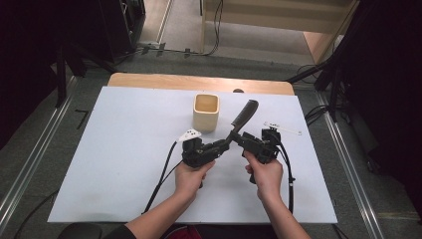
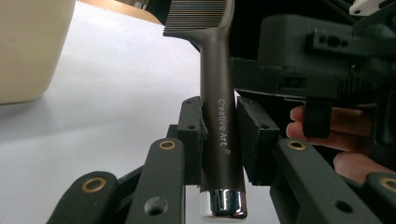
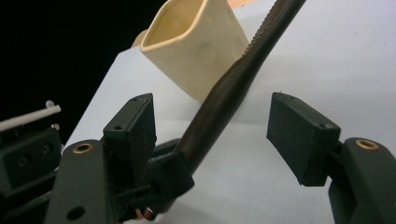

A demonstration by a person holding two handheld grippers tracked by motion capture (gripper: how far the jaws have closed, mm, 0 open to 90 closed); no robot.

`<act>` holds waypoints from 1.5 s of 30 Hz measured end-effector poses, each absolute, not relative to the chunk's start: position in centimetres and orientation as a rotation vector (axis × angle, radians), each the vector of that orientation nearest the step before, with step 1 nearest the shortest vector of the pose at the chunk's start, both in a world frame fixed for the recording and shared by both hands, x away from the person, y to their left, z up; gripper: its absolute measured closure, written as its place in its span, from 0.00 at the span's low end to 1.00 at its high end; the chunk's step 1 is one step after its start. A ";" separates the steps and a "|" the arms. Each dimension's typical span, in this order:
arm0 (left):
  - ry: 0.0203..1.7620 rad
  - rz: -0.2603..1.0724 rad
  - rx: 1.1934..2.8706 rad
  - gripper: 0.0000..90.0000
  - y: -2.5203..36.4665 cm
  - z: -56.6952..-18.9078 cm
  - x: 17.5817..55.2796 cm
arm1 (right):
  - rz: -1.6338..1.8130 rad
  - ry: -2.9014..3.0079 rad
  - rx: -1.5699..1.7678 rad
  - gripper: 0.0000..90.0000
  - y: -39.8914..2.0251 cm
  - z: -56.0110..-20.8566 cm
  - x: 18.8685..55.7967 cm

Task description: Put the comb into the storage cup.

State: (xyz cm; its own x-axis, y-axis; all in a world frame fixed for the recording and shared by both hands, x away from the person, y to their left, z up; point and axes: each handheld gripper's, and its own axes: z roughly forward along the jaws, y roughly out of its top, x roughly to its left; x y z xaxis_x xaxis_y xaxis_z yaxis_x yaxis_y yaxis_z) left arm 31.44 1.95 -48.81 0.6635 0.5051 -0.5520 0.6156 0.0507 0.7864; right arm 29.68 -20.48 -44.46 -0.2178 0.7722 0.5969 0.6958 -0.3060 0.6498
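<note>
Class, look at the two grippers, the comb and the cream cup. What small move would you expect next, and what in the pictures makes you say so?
Probably the left gripper carries the comb toward the cream cup. Its jaws are clamped on the comb's handle, while the right gripper has its jaws spread wide with the handle passing between them untouched. The cup stands open and upright just beyond the comb, so it looks a likely place to drop it.

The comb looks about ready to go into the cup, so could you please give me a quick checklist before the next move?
1. Left tongs shut on the comb handle: ok.
2. Right tongs open around the handle, not touching: ok.
3. Cream cup upright, mouth open: ok.
4. Cup empty inside: cannot tell.
5. Comb teeth end raised off the white table, near the cup: ok.
</note>
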 end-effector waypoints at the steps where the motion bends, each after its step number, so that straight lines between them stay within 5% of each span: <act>1: 0.946 -0.099 1.592 0.82 1.9 -48.8 31.4 | 1.575 1.801 1.923 0.36 -20.4 -44.4 29.8; 18: 0.961 -0.096 1.560 0.82 1.0 -49.2 31.3 | 1.593 1.736 2.077 0.44 -20.0 -45.1 31.4; 34: 0.945 -0.088 1.575 0.82 0.9 -49.2 31.1 | 1.577 1.737 2.218 0.69 -19.9 -45.8 32.2; 45: 0.927 -0.103 1.562 0.82 0.9 -49.3 31.0 | 1.622 1.713 2.229 0.74 -20.1 -45.5 31.9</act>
